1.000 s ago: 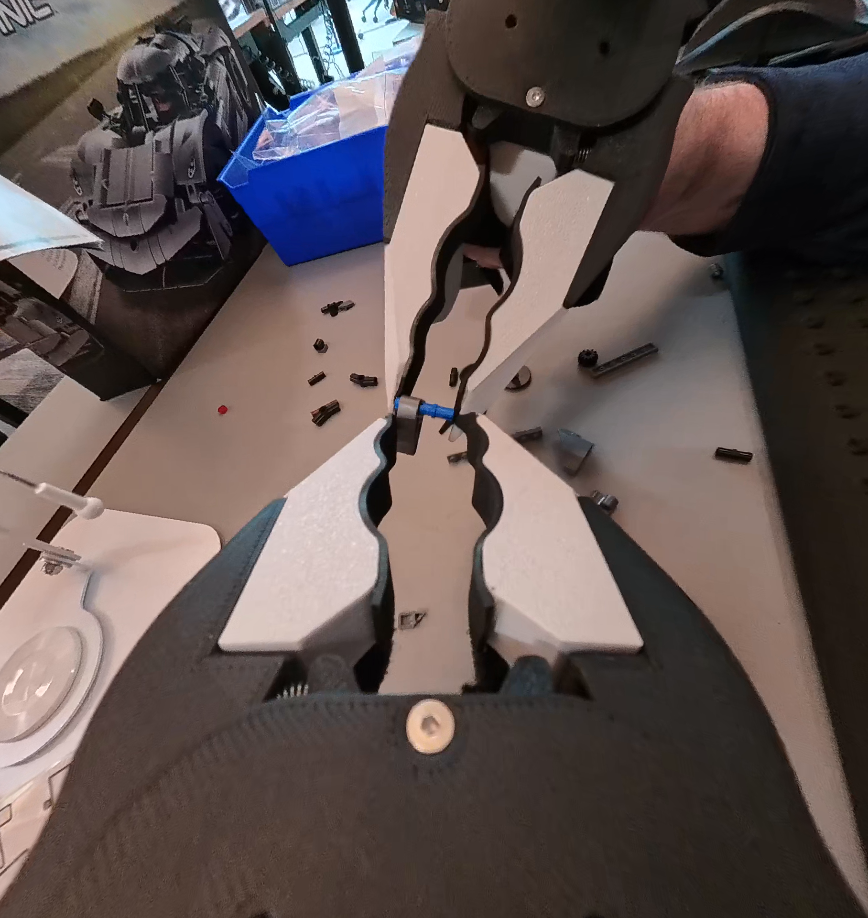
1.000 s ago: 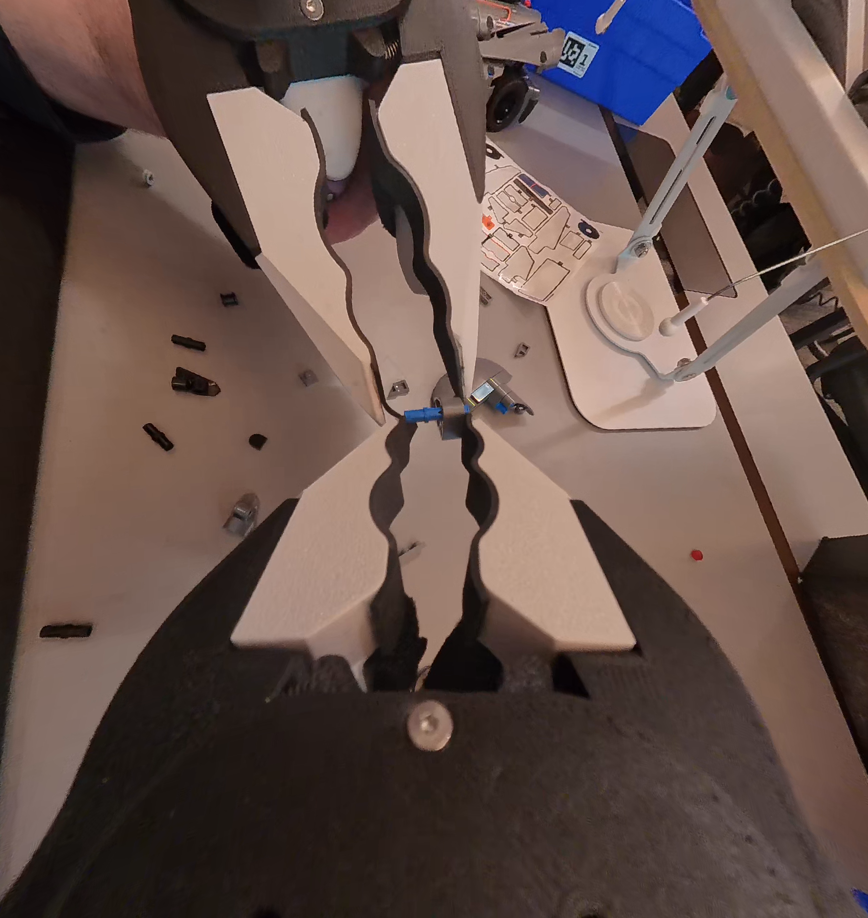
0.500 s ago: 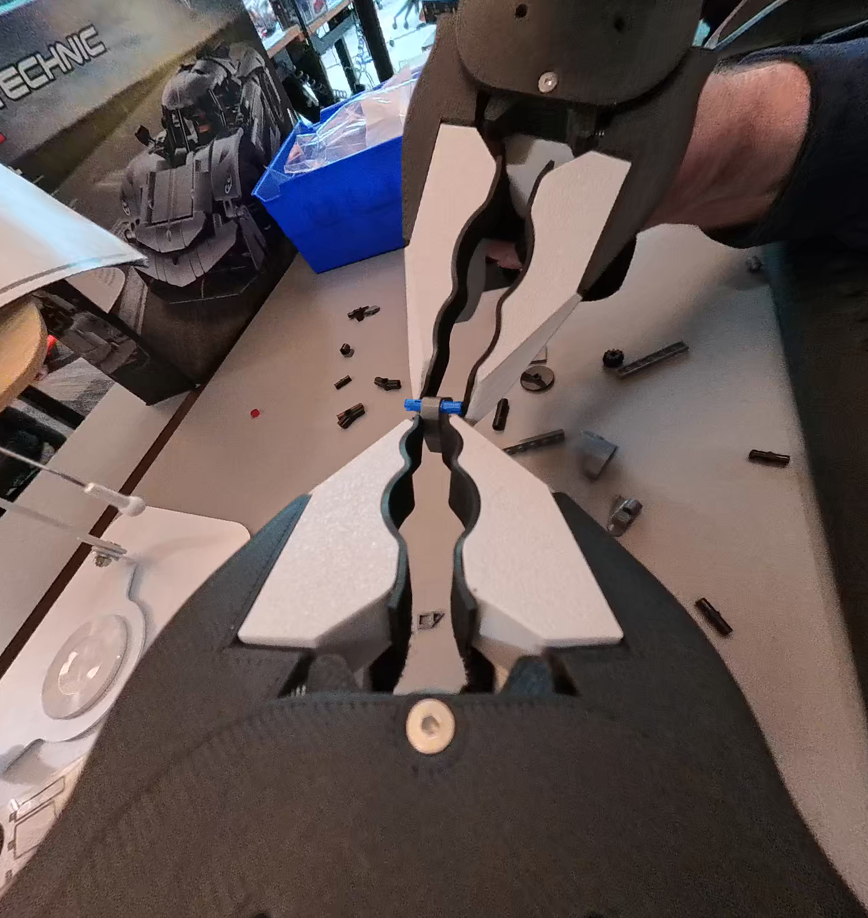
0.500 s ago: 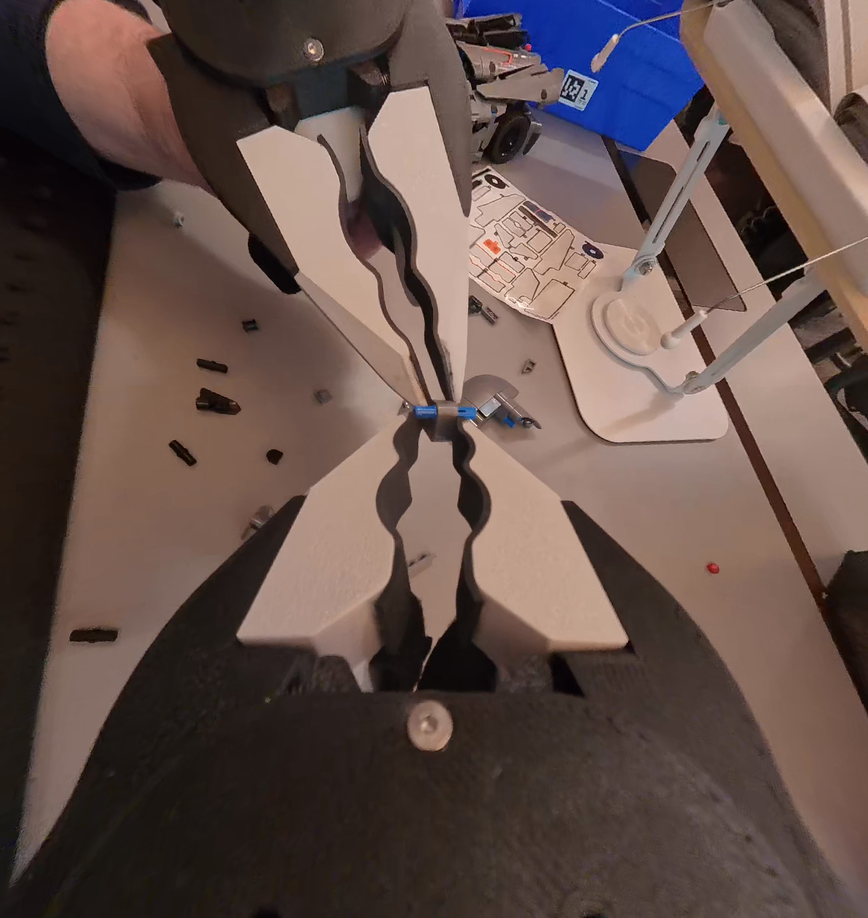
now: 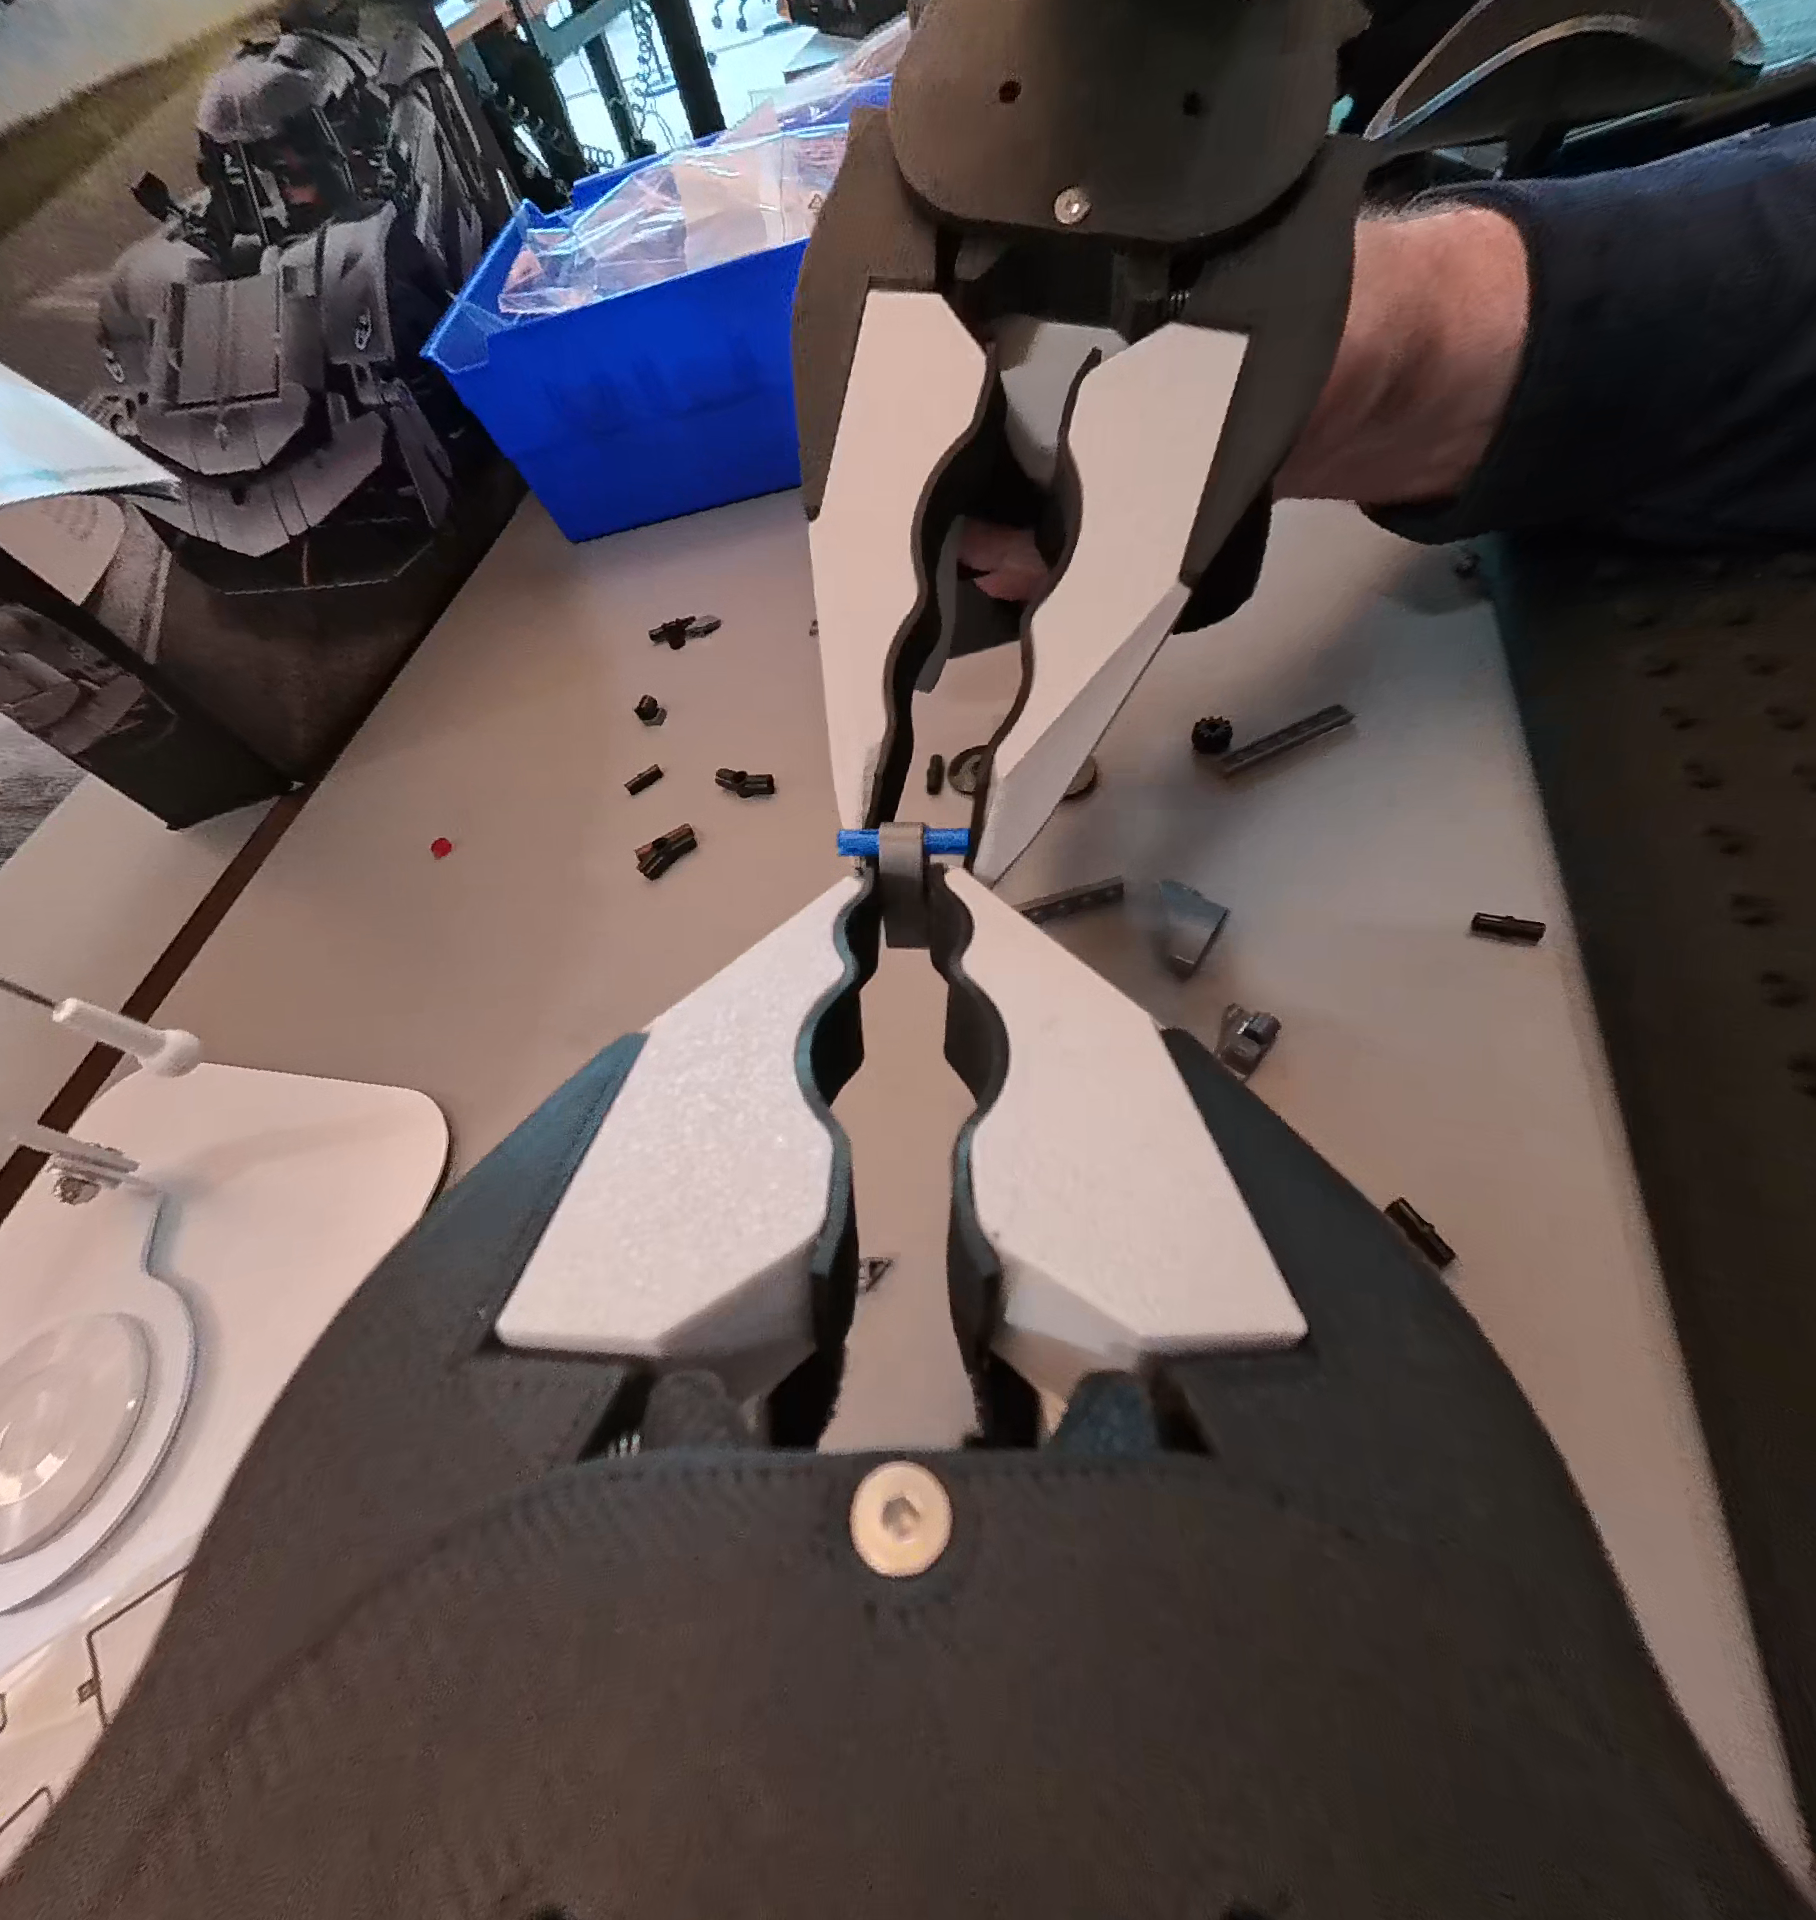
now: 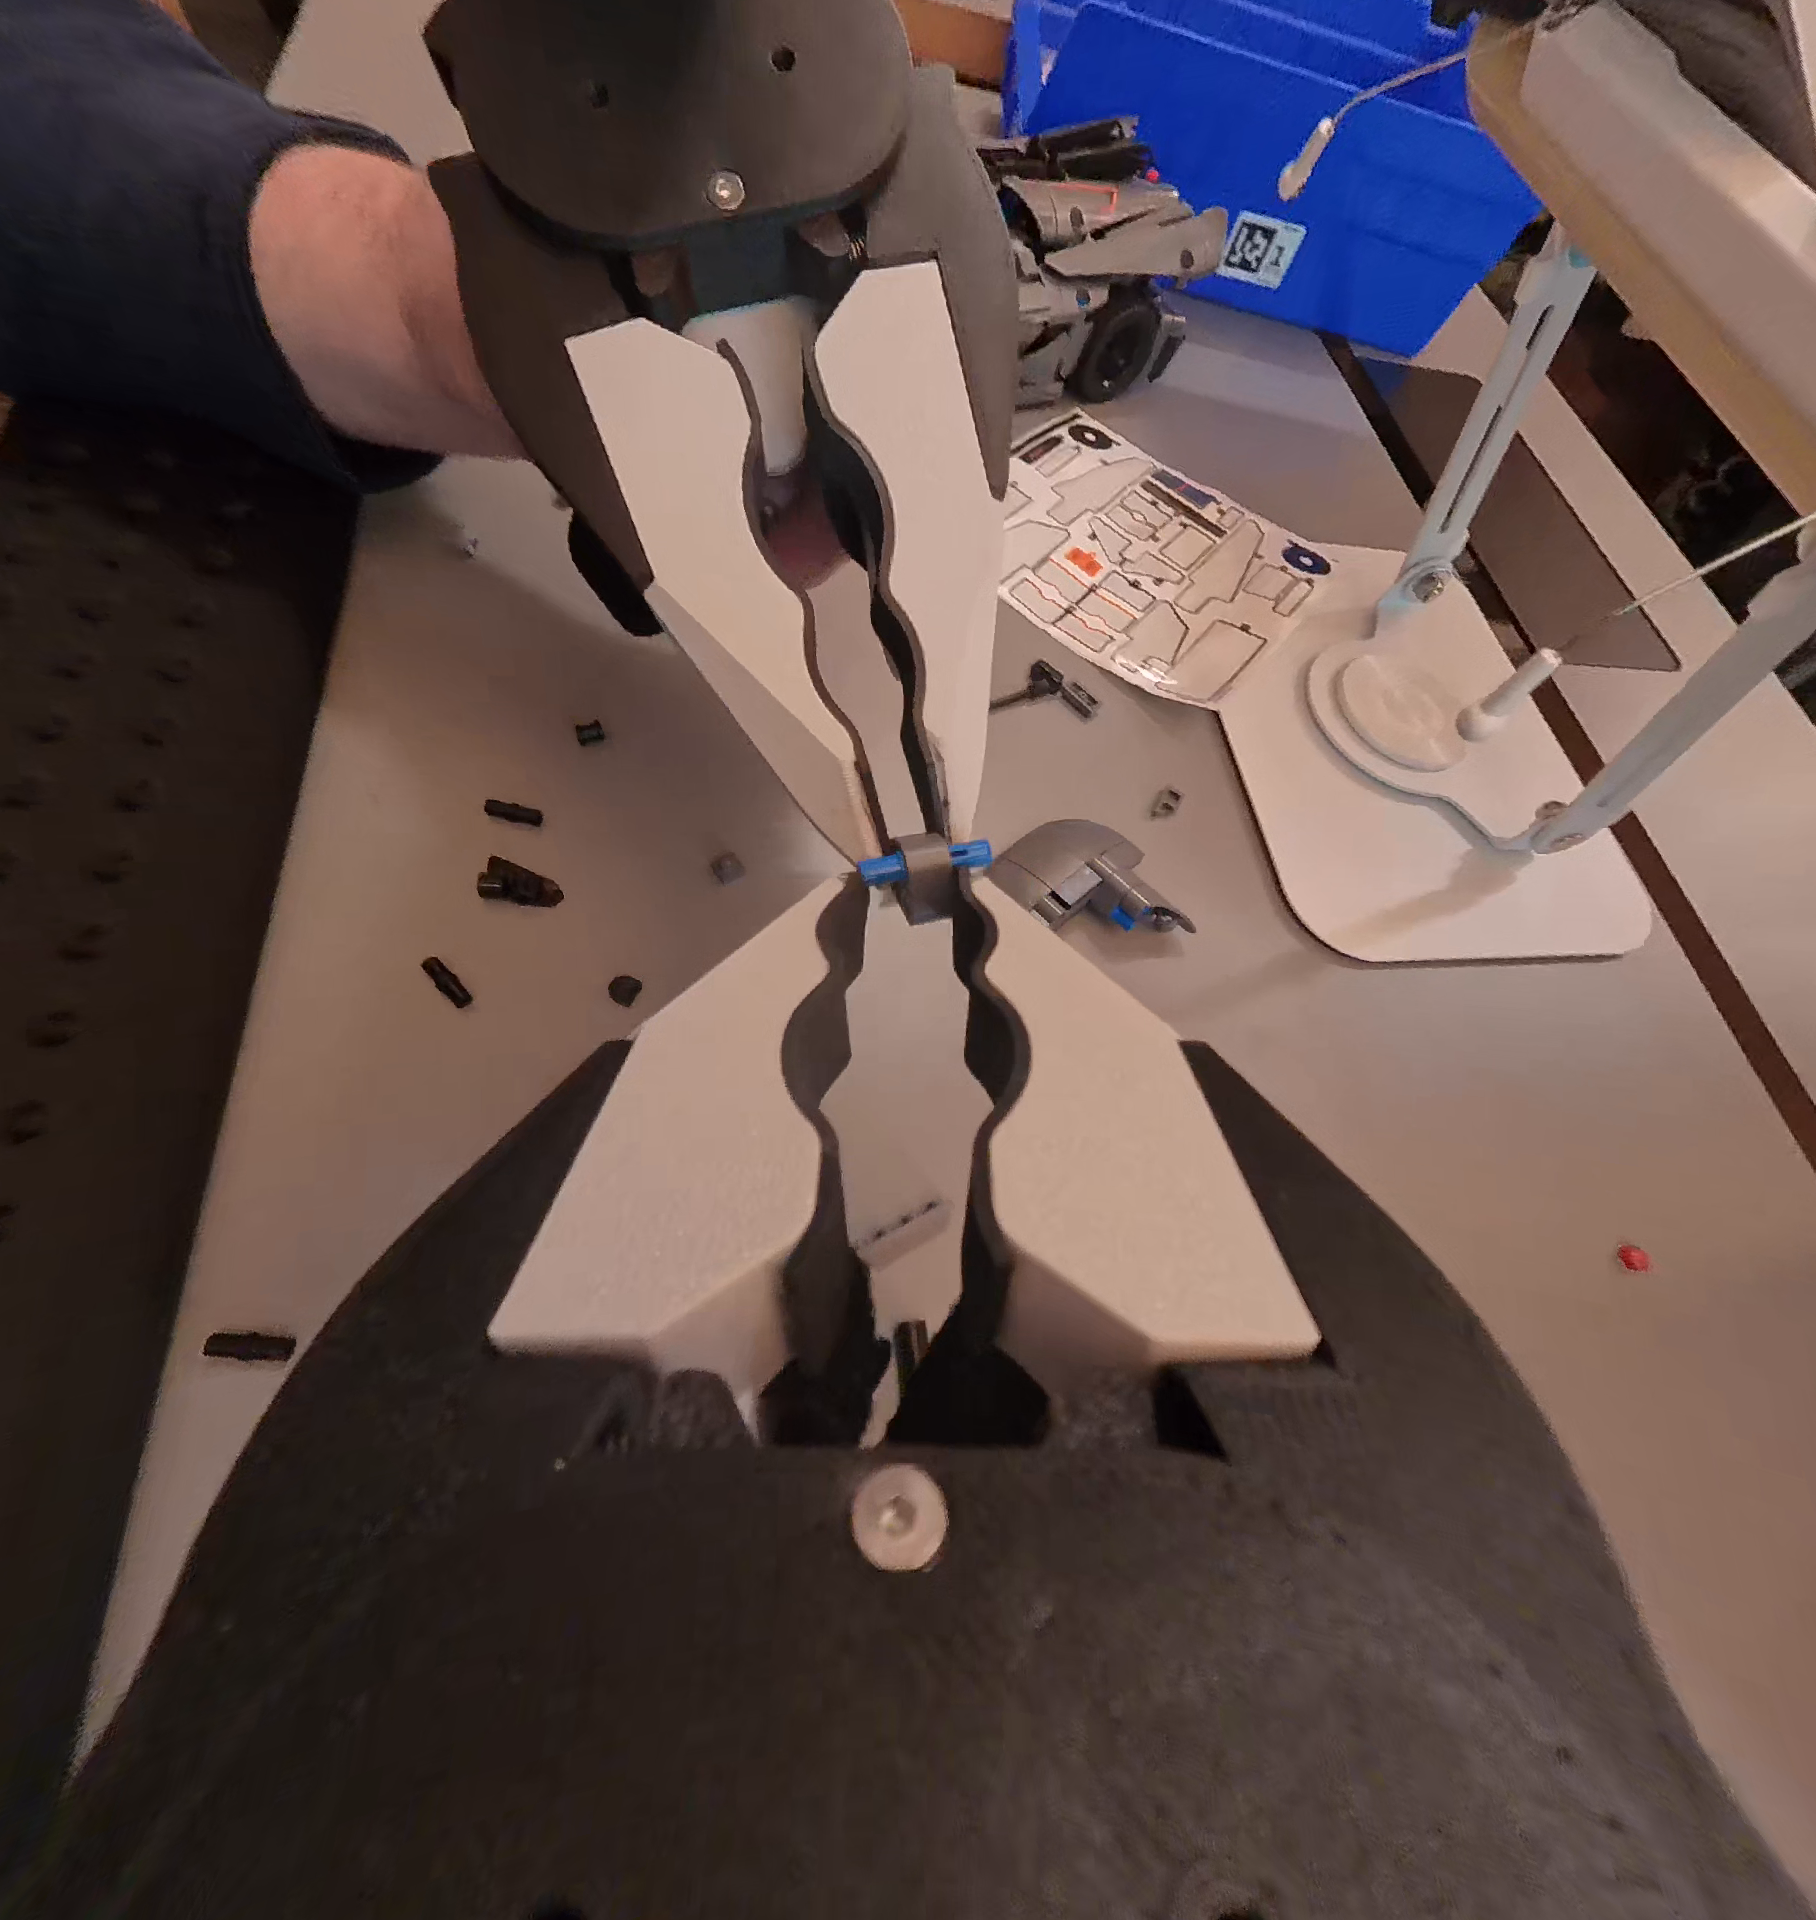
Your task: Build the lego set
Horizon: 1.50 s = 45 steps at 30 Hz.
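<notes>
Grey piece [image 5: 906, 881]: gripped by left tongs [image 5: 906, 883], blue pin [image 5: 857, 844] through it.
Right tongs [image 6: 909, 902]: tips parted, flanking the pin's ends, above bench [image 5: 447, 914].

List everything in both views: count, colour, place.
grey connector: 1, grey, clamped between the left gripper's tips
blue pin: 1, blue, through the connector
loose small parts: many, black and grey, scattered on the table
red piece: 1, red, on the table alone
sub-assembly: 1, grey, beside the grippers
part-built model: 1, grey, by a blue bin
blue bin: 1 per view, far table edge
set box: 1, dark, beside the bin
sticker sheet: 1, pale, flat
stand: 1, white
table: 1, pale
left gripper: 1, white fingers, shut
right gripper: 1, tips flanking the connector, grip unclear
</notes>
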Motion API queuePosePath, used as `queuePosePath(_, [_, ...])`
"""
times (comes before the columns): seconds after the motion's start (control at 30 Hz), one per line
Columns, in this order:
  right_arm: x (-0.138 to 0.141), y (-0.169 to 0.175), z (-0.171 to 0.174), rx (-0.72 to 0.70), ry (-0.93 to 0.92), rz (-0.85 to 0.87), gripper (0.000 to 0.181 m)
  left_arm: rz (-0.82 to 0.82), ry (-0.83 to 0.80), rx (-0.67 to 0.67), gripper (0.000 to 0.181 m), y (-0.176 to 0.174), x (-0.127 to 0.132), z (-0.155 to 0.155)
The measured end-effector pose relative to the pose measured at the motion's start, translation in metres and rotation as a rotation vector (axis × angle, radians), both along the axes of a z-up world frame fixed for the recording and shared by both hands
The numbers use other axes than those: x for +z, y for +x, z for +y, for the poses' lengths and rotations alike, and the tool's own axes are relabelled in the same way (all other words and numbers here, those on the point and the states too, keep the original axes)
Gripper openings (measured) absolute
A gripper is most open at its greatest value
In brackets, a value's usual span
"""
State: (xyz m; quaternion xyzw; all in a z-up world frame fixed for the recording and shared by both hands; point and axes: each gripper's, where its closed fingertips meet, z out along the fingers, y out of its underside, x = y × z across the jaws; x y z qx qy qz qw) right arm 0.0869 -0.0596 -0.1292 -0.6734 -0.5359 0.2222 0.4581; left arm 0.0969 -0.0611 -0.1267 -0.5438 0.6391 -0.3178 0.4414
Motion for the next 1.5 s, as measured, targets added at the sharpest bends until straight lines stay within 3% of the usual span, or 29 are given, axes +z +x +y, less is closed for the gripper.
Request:
queuePosePath(0.47, [-0.016, 0.003, 0.010, -0.044, -0.002, -0.041, 0.016, 0.144, 0.008, 0.078, 0.005, -0.011, -0.023, 0.014])
queuePosePath(0.77, [-0.025, 0.018, 0.021, -0.113, 0.003, -0.108, 0.015, 0.340, -0.042, 0.119, 0.005, -0.018, -0.065, 0.018])
queuePosePath(1.0, [-0.035, 0.022, 0.024, -0.125, -0.041, -0.132, 0.023, 0.406, -0.069, 0.135, 0.006, -0.018, -0.080, 0.017])
queuePosePath(1.23, [-0.042, 0.025, 0.026, -0.132, -0.053, -0.157, 0.024, 0.447, -0.037, 0.162, 0.023, -0.017, -0.091, 0.021])
queuePosePath(1.5, [-0.040, 0.029, 0.031, -0.164, -0.046, -0.140, 0.026, 0.398, 0.012, 0.236, 0.039, -0.018, -0.082, 0.038])
